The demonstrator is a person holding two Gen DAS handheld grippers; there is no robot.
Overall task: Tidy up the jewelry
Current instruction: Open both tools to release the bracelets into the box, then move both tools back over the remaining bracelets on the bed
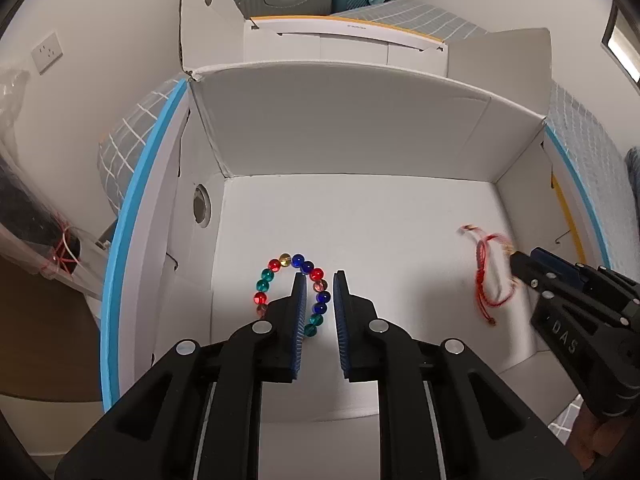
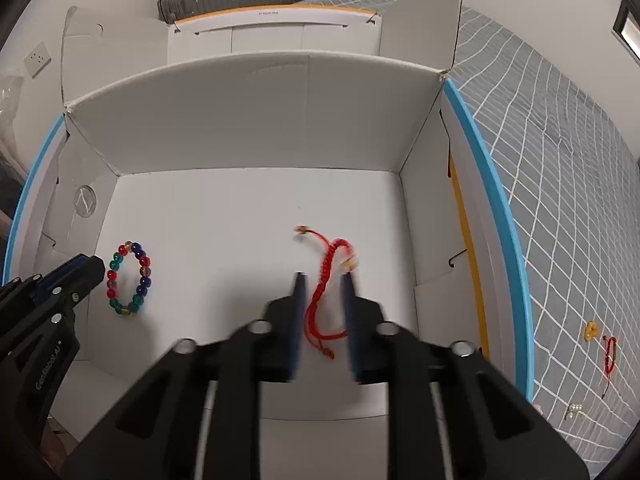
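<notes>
Glossy round-bead bracelet [image 1: 294, 294] and braided red cord [image 2: 326, 280], seemingly loose, between parted claws.

Glossy glass-like bead bracelet [image 1: 291, 293], woven red cord bracelet [image 2: 326, 280], matt cardboard box [image 2: 240, 120].

Both views are showing even, soft indoor light, w/ the white box [image 1: 360, 216] floor reflecting brightly, no harsh glare. In the left wrist view, the left gripper [image 1: 320, 276] is casting a faint shadow near the box's front edge and is looking sharp; the beaded bracelet [image 1: 294, 292] is glinting. The red cord bracelet [image 1: 486, 276] by the right wall is smearing w/ motion blur. In the right wrist view, the right gripper [image 2: 323, 278] is blurring too. Fisheye is bending box edges, and corners are going dark.
</notes>
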